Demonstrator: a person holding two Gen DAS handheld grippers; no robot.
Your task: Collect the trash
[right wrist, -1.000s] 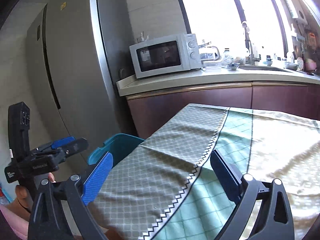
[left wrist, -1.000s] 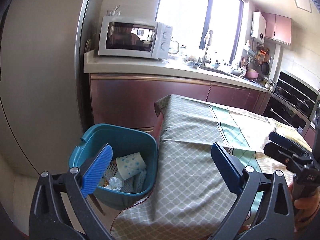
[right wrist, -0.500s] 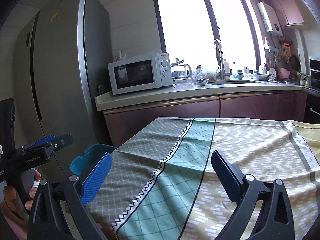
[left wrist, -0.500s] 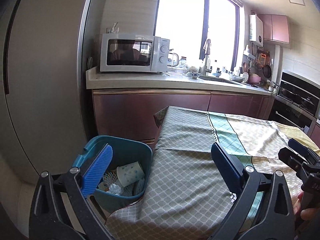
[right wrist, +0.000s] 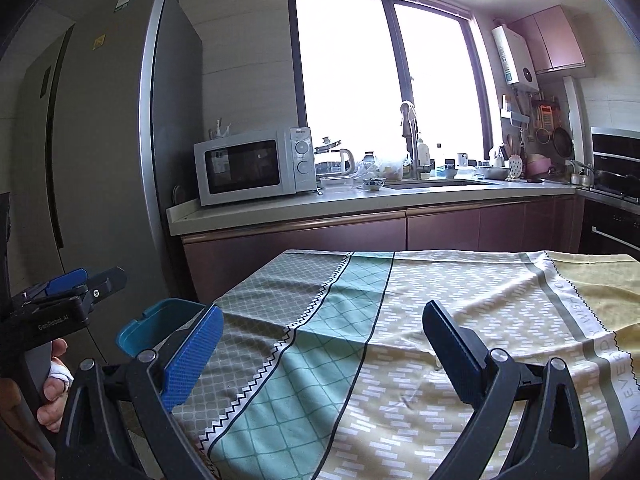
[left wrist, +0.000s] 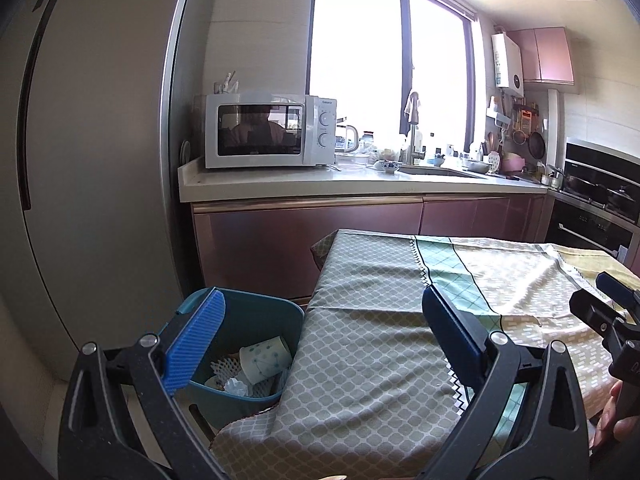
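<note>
Your left gripper (left wrist: 322,344) is wide apart and holds nothing; it hangs above the left edge of the table (left wrist: 360,360), partly over the bin (left wrist: 256,312). Your right gripper (right wrist: 322,344) is also spread apart and empty, above the cloth (right wrist: 440,320). The bin stands on the floor just beside the table, near the fridge (left wrist: 100,160). In it lie the trash: a paper cup (left wrist: 266,360) on its side, a crumpled tissue (left wrist: 236,387) and white foam net (left wrist: 220,368). The cloth on the table is bare. Behind, a microwave (left wrist: 270,136) stands on the counter (left wrist: 360,184).
</note>
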